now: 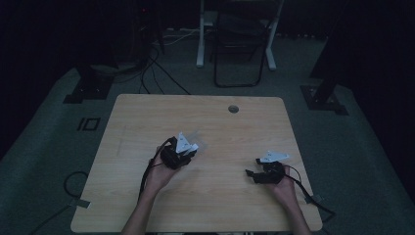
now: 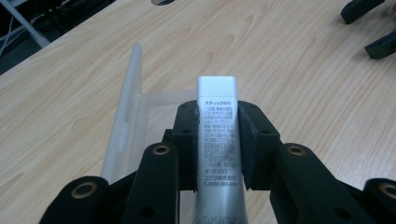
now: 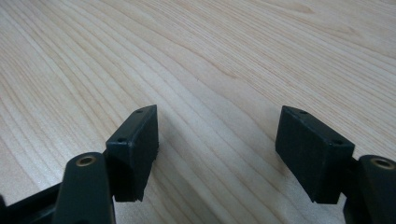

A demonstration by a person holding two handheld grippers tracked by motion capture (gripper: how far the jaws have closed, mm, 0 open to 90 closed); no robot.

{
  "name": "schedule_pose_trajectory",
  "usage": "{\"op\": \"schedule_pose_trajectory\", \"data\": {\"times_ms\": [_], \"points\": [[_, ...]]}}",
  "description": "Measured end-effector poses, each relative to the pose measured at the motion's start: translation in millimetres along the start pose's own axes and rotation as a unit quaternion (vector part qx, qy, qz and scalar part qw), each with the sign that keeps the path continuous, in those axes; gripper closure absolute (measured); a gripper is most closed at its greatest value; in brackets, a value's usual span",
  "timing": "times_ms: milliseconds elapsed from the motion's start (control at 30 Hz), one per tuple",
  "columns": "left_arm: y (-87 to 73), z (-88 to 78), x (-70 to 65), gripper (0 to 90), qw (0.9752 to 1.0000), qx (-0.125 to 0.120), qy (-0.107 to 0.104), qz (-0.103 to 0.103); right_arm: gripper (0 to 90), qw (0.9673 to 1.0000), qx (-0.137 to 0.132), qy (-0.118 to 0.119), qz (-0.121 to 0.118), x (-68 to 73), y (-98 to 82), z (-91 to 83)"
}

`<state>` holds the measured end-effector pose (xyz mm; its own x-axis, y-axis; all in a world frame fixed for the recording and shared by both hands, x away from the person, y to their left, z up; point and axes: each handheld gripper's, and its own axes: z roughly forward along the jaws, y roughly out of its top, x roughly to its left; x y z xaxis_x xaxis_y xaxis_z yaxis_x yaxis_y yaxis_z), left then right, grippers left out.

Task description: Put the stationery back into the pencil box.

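Observation:
My left gripper is shut on a silver glue stick with a white end and small black print; the stick points away between the two black pads. Just beyond and left of it a clear plastic case lies on the wooden table. From above, the left gripper hovers near the table's middle, held by a hand. My right gripper stands open over bare wood with nothing between its pads. In the high view the right gripper sits low at the table's right side.
A round cable hole is set in the far part of the table. Cables trail from both grippers off the near edge. A chair frame and stands rise on the dark floor beyond the table. The right gripper's jaw tips show far off in the left gripper view.

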<state>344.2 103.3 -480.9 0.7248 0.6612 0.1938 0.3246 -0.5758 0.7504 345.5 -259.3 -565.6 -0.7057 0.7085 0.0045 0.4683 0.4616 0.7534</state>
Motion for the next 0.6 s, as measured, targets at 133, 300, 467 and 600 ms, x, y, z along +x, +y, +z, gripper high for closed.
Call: {"op": "schedule_pose_trajectory", "data": {"times_ms": [133, 300, 467, 600], "points": [[-0.9, 2.0, 1.5, 71.1, 1.0000, 0.004, 0.003, 0.002, 30.1, 1.0000, 0.000, 0.001, 0.000, 0.0, 0.1, 0.1], [-3.3, 6.1, 3.5, 71.1, 1.0000, 0.006, 0.003, 0.001, 30.1, 1.0000, 0.000, 0.001, -0.002, -0.2, 0.2, 0.2], [-4.4, 7.9, 3.9, 71.1, 0.9999, 0.012, 0.005, 0.004, 30.1, 1.0000, 0.000, 0.001, -0.002, -0.2, 0.2, 0.2], [-4.7, 9.6, 3.9, 71.1, 0.9999, 0.014, 0.007, 0.006, 30.1, 1.0000, 0.000, 0.001, -0.001, -0.1, 0.2, 0.3]]}}
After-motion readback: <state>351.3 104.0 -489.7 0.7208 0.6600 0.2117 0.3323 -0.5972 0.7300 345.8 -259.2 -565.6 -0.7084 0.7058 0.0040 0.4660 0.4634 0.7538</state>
